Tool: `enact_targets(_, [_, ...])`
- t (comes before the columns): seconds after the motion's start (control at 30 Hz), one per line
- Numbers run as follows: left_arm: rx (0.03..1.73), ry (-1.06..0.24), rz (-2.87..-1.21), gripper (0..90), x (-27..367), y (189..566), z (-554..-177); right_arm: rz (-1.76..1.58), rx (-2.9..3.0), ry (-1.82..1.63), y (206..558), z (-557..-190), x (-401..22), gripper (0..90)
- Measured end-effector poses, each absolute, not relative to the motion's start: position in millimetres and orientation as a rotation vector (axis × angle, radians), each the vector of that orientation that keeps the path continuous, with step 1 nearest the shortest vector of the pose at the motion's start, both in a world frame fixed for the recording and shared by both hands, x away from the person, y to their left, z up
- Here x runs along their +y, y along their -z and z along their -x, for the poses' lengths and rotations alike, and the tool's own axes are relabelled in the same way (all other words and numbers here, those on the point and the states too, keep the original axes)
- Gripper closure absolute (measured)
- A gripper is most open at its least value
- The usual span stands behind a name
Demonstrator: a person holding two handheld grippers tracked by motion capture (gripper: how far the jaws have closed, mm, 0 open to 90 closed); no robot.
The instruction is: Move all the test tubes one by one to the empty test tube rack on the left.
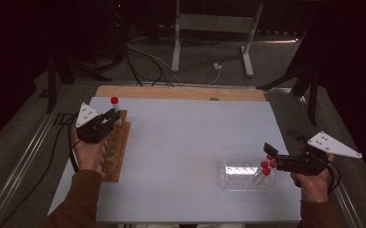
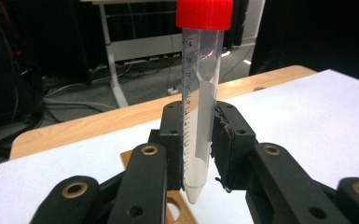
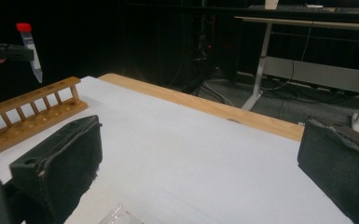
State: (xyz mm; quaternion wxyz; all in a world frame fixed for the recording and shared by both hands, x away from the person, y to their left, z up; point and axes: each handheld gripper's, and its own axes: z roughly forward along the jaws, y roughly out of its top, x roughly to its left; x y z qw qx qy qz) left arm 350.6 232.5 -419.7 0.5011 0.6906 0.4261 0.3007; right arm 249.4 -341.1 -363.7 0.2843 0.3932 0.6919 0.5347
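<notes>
Now the left gripper (image 1: 110, 118) fingers clamp the red-capped clear plastic tube (image 2: 199, 100) upright just above the wooden tube rack (image 1: 115, 151), ready for slotting; right gripper (image 1: 272, 153) fingers open, empty, well apart from the rack.

We count one clear plastic red-capped tube (image 2: 199, 93) held aloft, three more red-capped tubes (image 1: 267, 165) in one clear plastic rack (image 1: 240, 175), one long wooden tube rack (image 1: 115, 147), and two black grippers.

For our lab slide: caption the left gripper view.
Left tool grips a red-capped tube upright above the wooden rack.
</notes>
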Motion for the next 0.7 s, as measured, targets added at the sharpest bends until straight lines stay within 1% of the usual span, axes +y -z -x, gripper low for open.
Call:
enact_targets(0.23, [1.065,-0.734,-1.689,75.8,236.3,426.1,-357.2,-1.041,1.845,-1.452,362.5,-246.9,-342.7,0.0])
enact_targets(0.47, [1.116,-0.71,-1.703,75.7,243.4,439.0,-358.3,-1.043,1.843,-1.445,363.9,-245.5,-345.1,0.0])
enact_targets(0.7, [1.138,-0.687,-1.765,75.7,245.5,446.8,-356.8,-1.045,1.848,-1.448,366.0,-245.9,-343.2,0.0])
